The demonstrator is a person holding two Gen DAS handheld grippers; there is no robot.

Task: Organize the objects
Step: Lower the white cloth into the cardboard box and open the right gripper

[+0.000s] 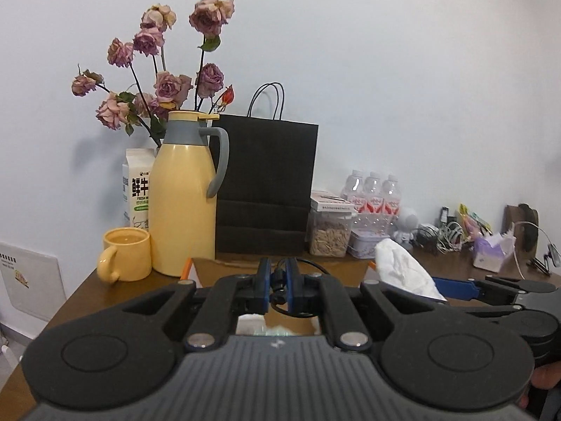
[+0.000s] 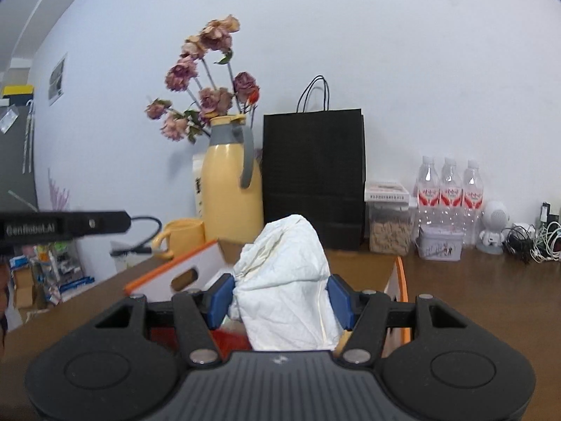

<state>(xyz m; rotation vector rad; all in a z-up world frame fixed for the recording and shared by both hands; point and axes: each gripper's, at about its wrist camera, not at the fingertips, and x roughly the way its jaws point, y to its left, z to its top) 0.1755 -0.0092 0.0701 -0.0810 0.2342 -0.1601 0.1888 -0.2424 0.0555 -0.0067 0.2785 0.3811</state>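
Above the open cardboard box (image 2: 392,270), the right gripper (image 2: 280,298) pinches crumpled white cloth (image 2: 287,273); only the left view shows the left gripper (image 1: 278,280) clamping a thin black cable (image 1: 280,277).

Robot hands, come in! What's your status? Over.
Left gripper shut on a black cable. Right gripper shut on white cloth, above the open cardboard box. Nothing blocking.

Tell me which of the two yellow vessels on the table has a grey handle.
The tall yellow thermos jug: its collar and handle are grey. The short yellow ceramic mug beside it, nearer the table's left edge, has a yellow handle and no lid.
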